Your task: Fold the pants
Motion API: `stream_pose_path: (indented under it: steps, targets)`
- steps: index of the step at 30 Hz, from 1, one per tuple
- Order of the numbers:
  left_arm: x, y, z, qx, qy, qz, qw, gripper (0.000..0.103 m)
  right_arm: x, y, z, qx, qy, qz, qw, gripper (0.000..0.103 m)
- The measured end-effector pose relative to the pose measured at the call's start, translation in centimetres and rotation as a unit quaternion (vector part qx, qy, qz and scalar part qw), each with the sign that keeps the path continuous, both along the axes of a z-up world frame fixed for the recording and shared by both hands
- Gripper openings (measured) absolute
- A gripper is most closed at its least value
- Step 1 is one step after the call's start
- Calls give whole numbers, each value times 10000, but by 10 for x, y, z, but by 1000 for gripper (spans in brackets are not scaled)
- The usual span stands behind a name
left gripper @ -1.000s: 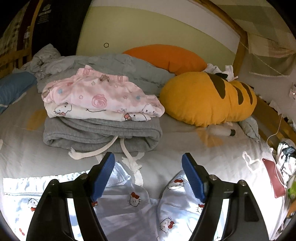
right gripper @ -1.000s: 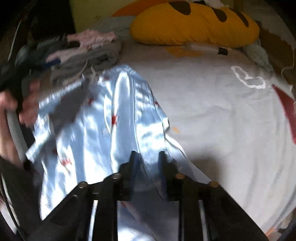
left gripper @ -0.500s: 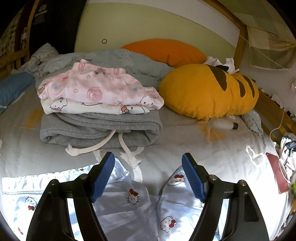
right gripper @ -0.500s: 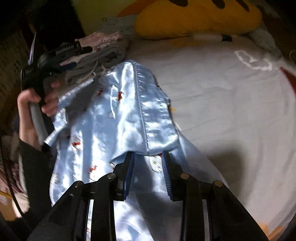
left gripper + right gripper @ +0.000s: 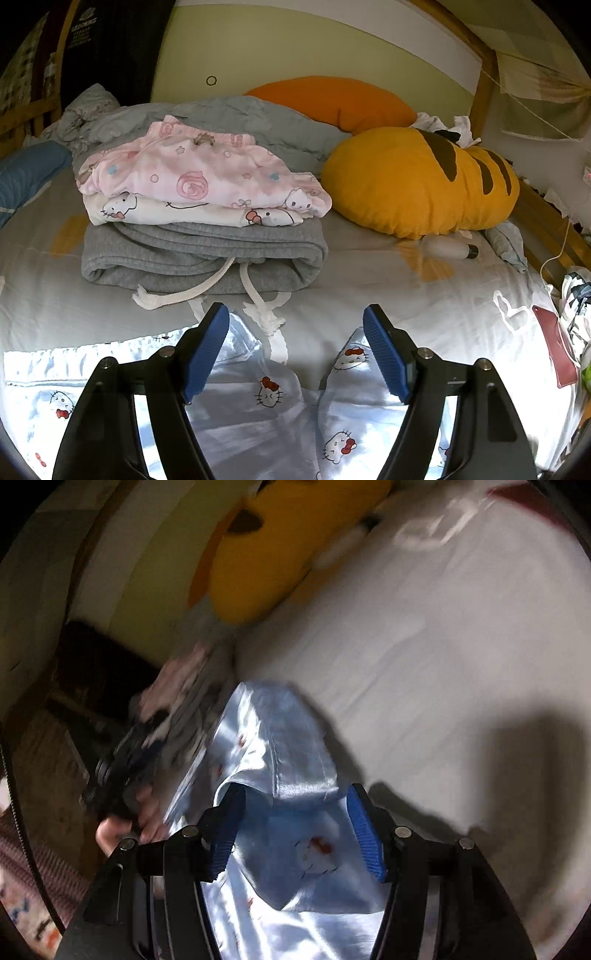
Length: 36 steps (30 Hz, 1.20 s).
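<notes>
Light blue satin pants with a Hello Kitty print [image 5: 266,402] lie spread on the grey bed sheet, waistband at the left. My left gripper [image 5: 295,349] is open and empty, hovering just above them. In the blurred right wrist view, a leg of the pants [image 5: 280,753] lies folded over on itself. My right gripper [image 5: 293,830] is open, its blue pads apart on either side of the fabric without pinching it. The person's hand holding the left gripper [image 5: 122,786] shows at the left.
A stack of folded clothes stands just beyond the pants: grey sweatpants [image 5: 199,254] with white drawstrings, pink and white printed pieces [image 5: 199,181] on top. A yellow striped pillow [image 5: 421,181], an orange pillow [image 5: 332,99], a white bottle [image 5: 447,251] and a grey blanket lie behind.
My right gripper has opened and let go of the pants leg it was carrying over; the leg now lies folded. That view has swung and tilted. My left gripper has barely moved.
</notes>
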<state>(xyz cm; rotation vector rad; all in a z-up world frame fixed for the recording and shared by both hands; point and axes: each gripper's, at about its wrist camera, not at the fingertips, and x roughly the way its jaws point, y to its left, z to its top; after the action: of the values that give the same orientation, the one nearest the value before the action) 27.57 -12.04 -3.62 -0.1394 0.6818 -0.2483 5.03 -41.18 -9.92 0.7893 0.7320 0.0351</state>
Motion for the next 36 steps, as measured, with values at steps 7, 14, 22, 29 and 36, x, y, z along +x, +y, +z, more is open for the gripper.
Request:
stream_pose_path:
  steps: [7, 14, 22, 29, 36]
  targets:
    - [1, 0, -1, 49, -6, 31, 10000, 74, -4, -6, -8, 1111, -55, 251, 9935, 60]
    - [1, 0, -2, 86, -2, 75, 9999, 74, 9, 7, -26, 1731, 517, 81, 9835, 60]
    - [1, -2, -4, 174, -9, 67, 9998, 74, 28, -3, -44, 1985, 426, -418, 9783, 36]
    - [2, -5, -5, 229, 1, 71, 9997, 74, 44, -14, -1, 422, -106, -942, 9946, 5]
    - [4, -19, -13, 439, 61, -20, 9990, 74, 133, -49, 83, -1894, -244, -437, 9806, 5]
